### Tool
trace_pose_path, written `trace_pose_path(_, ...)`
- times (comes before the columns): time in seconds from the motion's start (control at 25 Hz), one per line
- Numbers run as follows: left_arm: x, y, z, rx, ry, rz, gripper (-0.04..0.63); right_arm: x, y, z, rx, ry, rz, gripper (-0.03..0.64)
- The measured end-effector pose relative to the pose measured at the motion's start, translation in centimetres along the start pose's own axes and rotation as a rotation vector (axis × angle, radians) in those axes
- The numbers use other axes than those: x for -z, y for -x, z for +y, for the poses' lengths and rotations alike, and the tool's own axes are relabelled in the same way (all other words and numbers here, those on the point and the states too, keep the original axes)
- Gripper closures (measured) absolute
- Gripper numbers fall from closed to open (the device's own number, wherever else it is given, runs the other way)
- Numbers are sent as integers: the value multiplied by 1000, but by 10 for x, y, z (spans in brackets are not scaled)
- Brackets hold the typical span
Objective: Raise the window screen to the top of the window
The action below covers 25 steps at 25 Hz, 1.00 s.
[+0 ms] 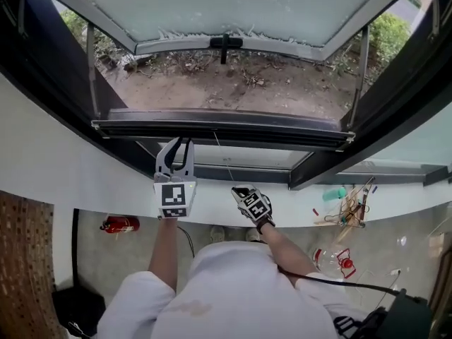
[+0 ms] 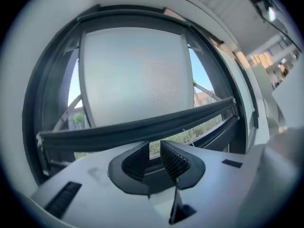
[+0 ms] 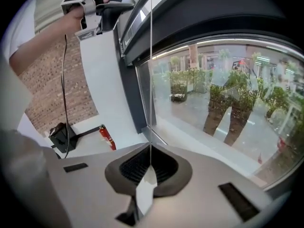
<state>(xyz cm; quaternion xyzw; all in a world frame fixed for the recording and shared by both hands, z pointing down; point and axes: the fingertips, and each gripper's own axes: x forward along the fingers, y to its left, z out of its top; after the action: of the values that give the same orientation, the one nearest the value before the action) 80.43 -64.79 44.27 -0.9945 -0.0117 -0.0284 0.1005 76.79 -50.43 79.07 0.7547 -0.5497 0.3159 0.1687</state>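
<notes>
I've got L tongs spread & empty, screen bar crosswise just beyond 'em, nearer L than R tongs, which pinch its cord.

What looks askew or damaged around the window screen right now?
Nothing stands out. The screen bar lies straight, with no visible sag or damage, and the pull cord runs straight up from the shut right gripper. The left gripper is open beside the bar, with nothing between its jaws.
</notes>
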Motion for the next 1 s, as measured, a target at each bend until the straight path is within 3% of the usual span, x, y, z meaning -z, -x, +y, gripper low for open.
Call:
trace_pose_path(0.08, 12, 9, 8, -35, 143, 4, 522, -5, 2, 4, 9, 9, -8, 617)
trace_pose_path(0.2, 27, 22, 9, -41, 239, 27, 595, -40, 6, 17, 26, 70, -91, 617)
trace_pose_path(0.48, 34, 32, -1, -41, 245, 35, 595, -136, 28, 34, 23, 117, -325, 617)
trace_pose_path(1.0, 15, 35, -20, 15, 232, -16, 595, -197, 85, 23, 102, 127, -521, 617)
